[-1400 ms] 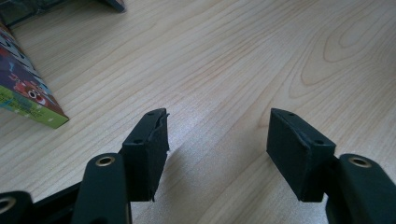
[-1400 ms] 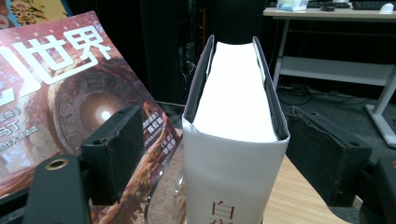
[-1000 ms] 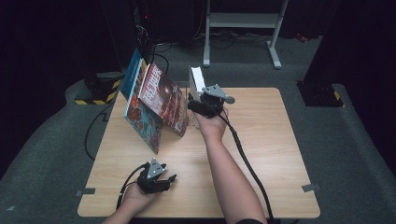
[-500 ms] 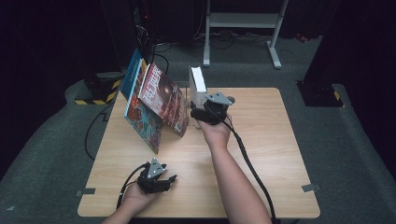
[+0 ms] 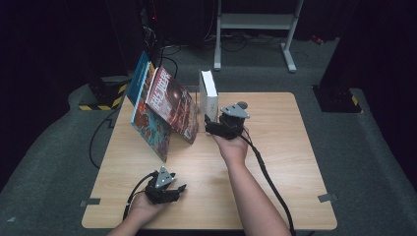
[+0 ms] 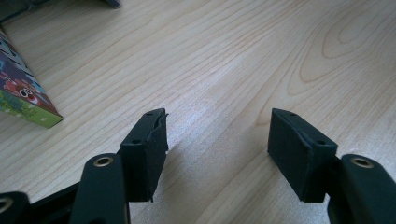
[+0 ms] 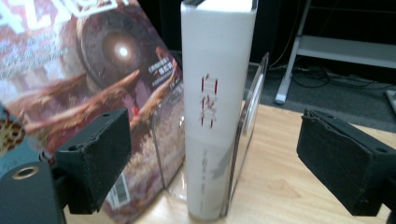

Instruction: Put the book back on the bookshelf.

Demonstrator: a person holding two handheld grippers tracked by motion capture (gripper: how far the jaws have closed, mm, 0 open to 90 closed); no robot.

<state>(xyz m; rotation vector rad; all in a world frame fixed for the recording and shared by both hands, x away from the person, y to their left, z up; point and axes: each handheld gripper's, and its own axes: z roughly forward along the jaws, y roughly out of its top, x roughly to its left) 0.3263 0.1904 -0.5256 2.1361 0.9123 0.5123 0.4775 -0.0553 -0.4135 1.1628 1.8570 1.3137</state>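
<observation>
A white book (image 5: pixel 208 92) (image 7: pixel 215 116) stands upright at the table's far middle, against a clear plastic bookend (image 7: pixel 250 107). Left of it a red-covered book (image 5: pixel 172 104) (image 7: pixel 93 70) leans over a blue one (image 5: pixel 147 123), whose corner (image 6: pixel 23 93) lies near my left jaws. My right gripper (image 5: pixel 210 129) (image 7: pixel 217 156) is open just in front of the white book's spine, its jaws wide on either side and apart from it. Low over the wood near the front edge, my left gripper (image 5: pixel 181 189) (image 6: pixel 217 149) is open with nothing between its pads.
The wooden table (image 5: pixel 275 147) has bare wood to the right and at the front. A white metal stand (image 5: pixel 255 22) is on the floor behind it. Cables (image 5: pixel 101 132) and a yellow-and-black striped block (image 5: pixel 105 101) lie on the floor at the left.
My right gripper has drawn back from the white book toward the person and slightly right. The book stays upright. The left hand has not moved.
</observation>
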